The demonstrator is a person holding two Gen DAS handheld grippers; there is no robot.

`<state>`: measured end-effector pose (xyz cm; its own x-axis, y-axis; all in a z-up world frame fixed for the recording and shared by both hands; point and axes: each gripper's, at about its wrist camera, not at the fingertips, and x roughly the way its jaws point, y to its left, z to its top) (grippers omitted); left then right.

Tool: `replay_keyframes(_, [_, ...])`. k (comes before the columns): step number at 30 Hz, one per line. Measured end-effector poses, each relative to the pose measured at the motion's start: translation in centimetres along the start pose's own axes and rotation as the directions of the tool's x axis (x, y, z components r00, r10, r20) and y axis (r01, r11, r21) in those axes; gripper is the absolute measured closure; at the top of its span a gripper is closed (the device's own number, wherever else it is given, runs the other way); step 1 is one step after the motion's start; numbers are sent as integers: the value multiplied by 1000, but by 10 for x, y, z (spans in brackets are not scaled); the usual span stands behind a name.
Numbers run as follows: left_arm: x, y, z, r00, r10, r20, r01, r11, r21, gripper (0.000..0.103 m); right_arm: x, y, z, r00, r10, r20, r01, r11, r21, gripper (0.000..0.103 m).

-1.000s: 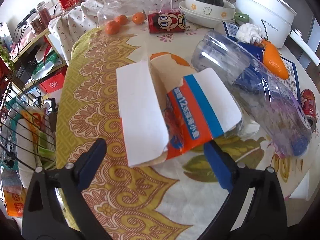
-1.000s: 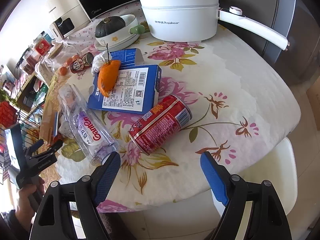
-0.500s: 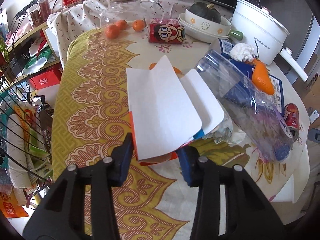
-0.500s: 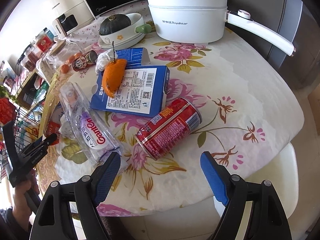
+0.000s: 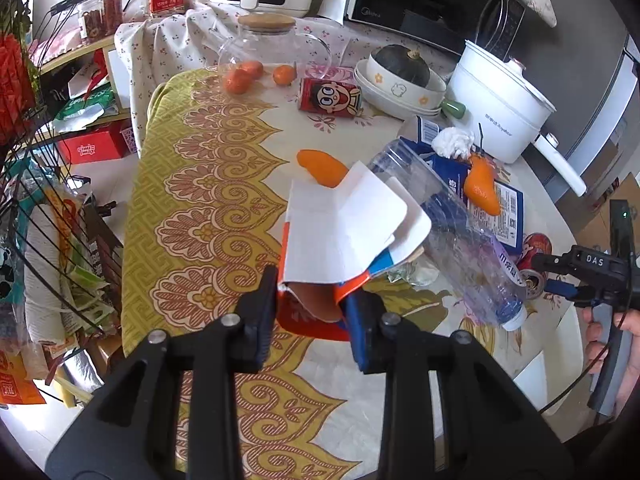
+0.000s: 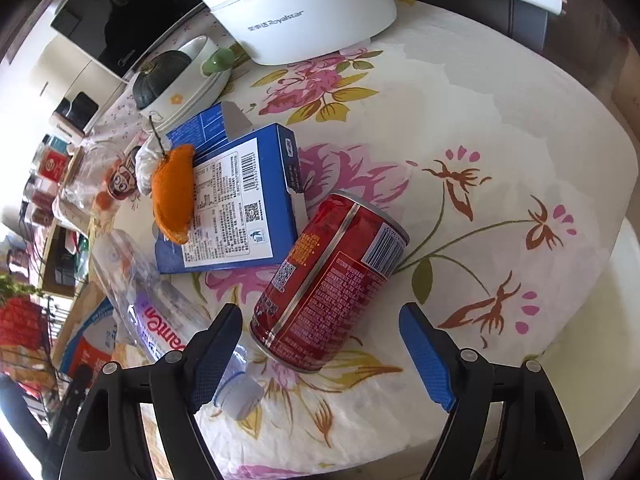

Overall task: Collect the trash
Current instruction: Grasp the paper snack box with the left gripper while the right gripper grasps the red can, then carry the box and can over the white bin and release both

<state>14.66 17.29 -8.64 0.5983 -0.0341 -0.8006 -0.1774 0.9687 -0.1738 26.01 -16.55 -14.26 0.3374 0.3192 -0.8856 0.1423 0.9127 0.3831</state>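
Trash is scattered across a floral-clothed table (image 6: pixel 480 128), and each handheld gripper is working a different piece of it. Nearest in the left wrist view, the left gripper (image 5: pixel 312 300) has its jaws closed narrow on the lower edge of a flattened orange, blue and white carton (image 5: pixel 344 232), whose white flaps fold upward, raised off the cloth, probably so it can be carried off. Nearest in the right wrist view, the right gripper (image 6: pixel 320 344) stands wide, its fingers either side of a red can (image 6: pixel 328 284) lying on its side, apparently lined up to grasp it. Just left of the can lies an empty clear plastic bottle (image 6: pixel 160 304), its cap toward the gripper. Beyond sits a blue box (image 6: pixel 240 208) with an orange peel (image 6: pixel 174 196) resting on it. Farther back stand a white electric pot (image 6: pixel 304 12) and stacked bowls holding a dark squash (image 6: pixel 160 76); these look like kitchenware, not trash.
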Motion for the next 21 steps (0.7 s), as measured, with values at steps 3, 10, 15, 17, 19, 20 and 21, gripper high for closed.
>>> replay_keyframes(3, [-6,1,0,1000,-6,15,6,1000,-20,70,7,-4,0,998,52,-19,-51,998,48,39])
replay_keyframes(10, [-22,-1,2,998,-38,53,41,998,-39,70,3,-2,-6,996,80,-37,-79,997,24,43])
replay_keyframes(15, [-31,-7,3,994,-73,79,76,997,-33,70,-20,-2,-5,996,94,0,-94,995,-26,43])
replay_keyframes(17, [-33,-13,3,993,-86,84,89,996,-24,70,-29,-7,-5,995,97,15,-97,995,-32,43])
replay_keyframes(19, [-34,-21,3,991,-101,85,102,995,-9,70,-36,-13,-4,995,98,23,-97,995,-31,43])
replay_keyframes(20, [-35,-26,3,990,-110,84,111,994,-1,70,-39,-17,-4,995,96,27,-95,995,-29,43])
replay_keyframes(21, [-35,-32,3,989,-122,82,122,993,8,70,-43,-21,-4,995,93,30,-92,995,-25,43])
